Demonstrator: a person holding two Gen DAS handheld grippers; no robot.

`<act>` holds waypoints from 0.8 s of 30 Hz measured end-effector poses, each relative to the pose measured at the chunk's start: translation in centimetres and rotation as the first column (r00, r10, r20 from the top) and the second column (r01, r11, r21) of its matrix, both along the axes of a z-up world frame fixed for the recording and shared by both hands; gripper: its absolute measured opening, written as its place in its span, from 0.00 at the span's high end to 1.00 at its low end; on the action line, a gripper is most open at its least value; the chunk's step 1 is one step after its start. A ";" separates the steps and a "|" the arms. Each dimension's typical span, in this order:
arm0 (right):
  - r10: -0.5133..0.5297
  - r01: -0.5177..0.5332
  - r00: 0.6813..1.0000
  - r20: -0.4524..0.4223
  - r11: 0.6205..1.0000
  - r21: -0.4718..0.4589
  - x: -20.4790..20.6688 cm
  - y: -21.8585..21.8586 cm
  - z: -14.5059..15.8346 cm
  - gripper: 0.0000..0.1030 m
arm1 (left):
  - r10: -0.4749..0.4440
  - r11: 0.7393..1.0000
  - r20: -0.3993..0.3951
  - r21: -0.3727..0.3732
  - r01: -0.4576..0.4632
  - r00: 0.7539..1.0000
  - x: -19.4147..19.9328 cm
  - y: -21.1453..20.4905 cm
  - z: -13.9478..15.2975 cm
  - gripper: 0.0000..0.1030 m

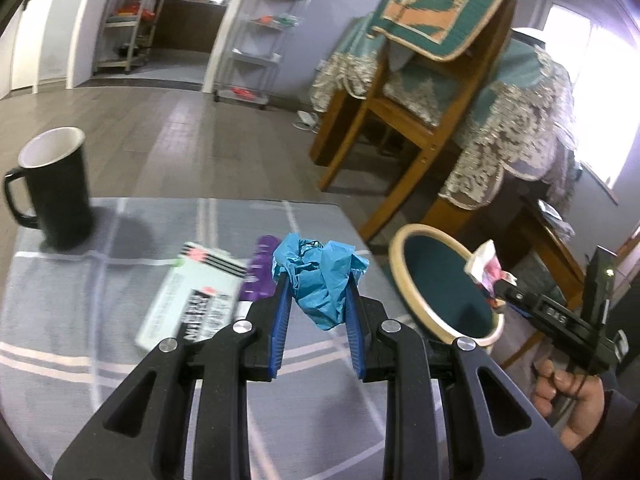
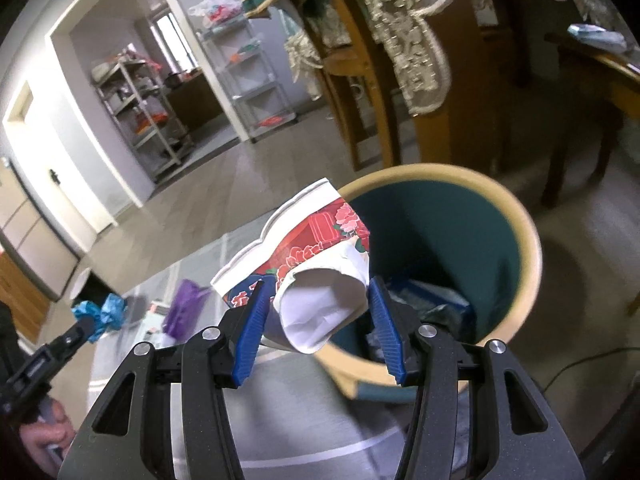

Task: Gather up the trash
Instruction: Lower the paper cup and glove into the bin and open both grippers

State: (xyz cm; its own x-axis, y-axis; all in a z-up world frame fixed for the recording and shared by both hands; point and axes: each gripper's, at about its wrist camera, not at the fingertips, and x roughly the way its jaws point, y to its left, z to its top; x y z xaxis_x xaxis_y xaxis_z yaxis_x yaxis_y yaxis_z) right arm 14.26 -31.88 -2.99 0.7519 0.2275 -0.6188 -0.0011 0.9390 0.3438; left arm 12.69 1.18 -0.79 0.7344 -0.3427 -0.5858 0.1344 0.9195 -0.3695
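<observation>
Two pieces of trash are held up off the table: a crumpled blue paper wad (image 1: 318,280) pinched between the blue pads of the left gripper (image 1: 316,284), and a crushed paper cup (image 2: 308,276) with a red flower print squeezed in the right gripper (image 2: 316,300). At about three o'clock from the wad stands a round bin (image 1: 404,264) with a cream rim and green inside, the cup hanging over its near edge. On the grey checked table (image 1: 80,360), a white box (image 1: 192,296) and a purple wrapper (image 1: 260,272) lie at nine o'clock from the wad, a black mug (image 1: 56,188) at ten o'clock.

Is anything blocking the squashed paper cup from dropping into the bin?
Nothing visible. The right gripper holds the squashed paper cup at the bin's open mouth, with no lid on it.
</observation>
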 end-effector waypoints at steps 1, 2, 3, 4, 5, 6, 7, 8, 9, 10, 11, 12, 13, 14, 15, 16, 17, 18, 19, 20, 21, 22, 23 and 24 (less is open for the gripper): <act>-0.013 0.013 1.000 -0.002 1.000 -0.008 0.2 -0.4 -0.1 0.49 | -0.013 1.000 0.000 -0.005 0.013 1.000 0.2 -0.6 0.0 0.76; -0.020 0.020 1.000 -0.003 1.000 -0.010 0.2 -0.6 -0.2 0.49 | -0.027 1.000 -0.001 -0.009 0.027 1.000 0.4 -1.3 0.0 0.76; -0.031 0.031 0.999 -0.006 0.999 -0.014 0.4 -0.9 -0.3 0.49 | -0.039 0.999 -0.003 -0.014 0.039 0.999 0.7 -1.9 0.1 0.76; -0.041 0.041 0.999 -0.010 0.999 -0.017 0.5 -1.2 -0.4 0.49 | -0.049 0.999 -0.004 -0.019 0.049 0.999 0.9 -2.4 0.1 0.76; -0.049 0.049 0.999 -0.013 0.999 -0.017 0.7 -1.4 -0.5 0.49 | -0.058 0.998 -0.004 -0.024 0.057 0.998 1.1 -2.8 0.1 0.76; -0.054 0.054 0.998 -0.017 0.998 -0.018 0.8 -1.6 -0.6 0.49 | -0.069 0.997 -0.004 -0.028 0.069 0.998 1.4 -3.5 0.2 0.76; -0.059 0.059 0.998 -0.020 0.998 -0.023 0.9 -1.7 -0.7 0.49 | -0.079 0.996 -0.003 -0.030 0.079 0.997 1.6 -4.0 0.3 0.76; -0.063 0.063 0.998 -0.022 0.998 -0.027 1.0 -1.9 -0.9 0.49 | -0.094 0.995 -0.003 -0.033 0.093 0.996 1.9 -4.7 0.4 0.76; -0.066 0.065 0.997 -0.026 0.997 -0.030 1.2 -2.0 -1.0 0.49 | -0.102 0.994 -0.003 -0.035 0.102 0.995 2.1 -5.2 0.5 0.76; -0.069 0.068 0.997 -0.029 0.997 -0.035 1.4 -2.1 -1.1 0.49 | -0.110 0.993 -0.003 -0.038 0.110 0.994 2.4 -5.7 0.6 0.76; -0.071 0.070 0.997 -0.032 0.997 -0.043 1.6 -2.1 -1.2 0.49 | -0.119 0.992 -0.003 -0.040 0.119 0.993 2.7 -6.2 0.6 0.76; -0.072 0.071 0.997 -0.035 0.996 -0.048 1.6 -2.2 -1.4 0.49 | -0.129 0.991 -0.002 -0.041 0.129 0.992 3.0 -6.9 0.7 0.76; -0.073 0.071 0.997 -0.039 0.996 -0.049 1.7 -2.2 -1.5 0.49 | -0.137 0.990 -0.002 -0.042 0.137 0.991 3.4 -7.5 0.9 0.76; -0.074 0.072 0.996 -0.042 0.996 -0.054 1.8 -2.2 -1.6 0.49 | -0.145 0.988 -0.001 -0.044 0.145 0.989 3.7 -8.0 1.0 0.76; -0.075 0.072 0.996 -0.043 0.996 -0.059 1.9 -2.2 -1.7 0.49 | -0.155 0.987 -0.001 -0.047 0.155 0.988 4.2 -8.7 1.1 0.76; -0.074 0.071 0.996 -0.046 0.995 -0.064 2.0 -2.2 -1.8 0.49 | -0.166 0.985 0.000 -0.050 0.166 0.986 4.6 -9.4 1.3 0.76; -0.075 0.071 0.996 -0.050 0.995 -0.070 2.1 -2.3 -1.9 0.48 | -0.173 0.984 0.001 -0.050 0.173 0.985 5.0 -10.0 1.4 0.76; -0.073 0.069 0.996 -0.054 0.995 -0.075 2.3 -2.2 -2.0 0.48 | -0.185 0.982 0.002 -0.049 0.185 0.983 5.4 -10.7 1.6 0.76; -0.071 0.066 0.995 -0.063 0.994 -0.084 2.5 -2.2 -2.1 0.48 | -0.197 0.979 0.002 -0.048 0.197 0.980 5.9 -11.5 1.7 0.76; -0.073 0.067 0.995 -0.070 0.993 -0.093 2.7 -2.2 -2.3 0.48 | -0.209 0.977 0.001 -0.047 0.209 0.978 6.2 -12.3 1.8 0.76; -0.076 0.068 0.994 -0.083 0.993 -0.099 2.8 -2.2 -2.6 0.47 | -0.215 0.976 0.001 -0.045 0.215 0.977 6.5 -12.8 1.8 0.76; -0.079 0.069 0.992 -0.101 0.993 -0.095 3.1 -2.4 -2.9 0.46 | -0.227 0.973 0.002 -0.042 0.227 0.974 6.8 -13.5 1.9 0.76; -0.083 0.074 0.990 -0.111 0.994 -0.083 3.2 -2.6 -3.2 0.41 | -0.235 0.971 0.001 -0.042 0.235 0.972 7.1 -14.0 2.0 0.76; -0.088 0.080 0.989 -0.118 0.994 -0.070 3.2 -2.8 -3.3 0.38 | -0.239 0.970 0.000 -0.043 0.239 0.971 7.3 -14.4 2.0 0.76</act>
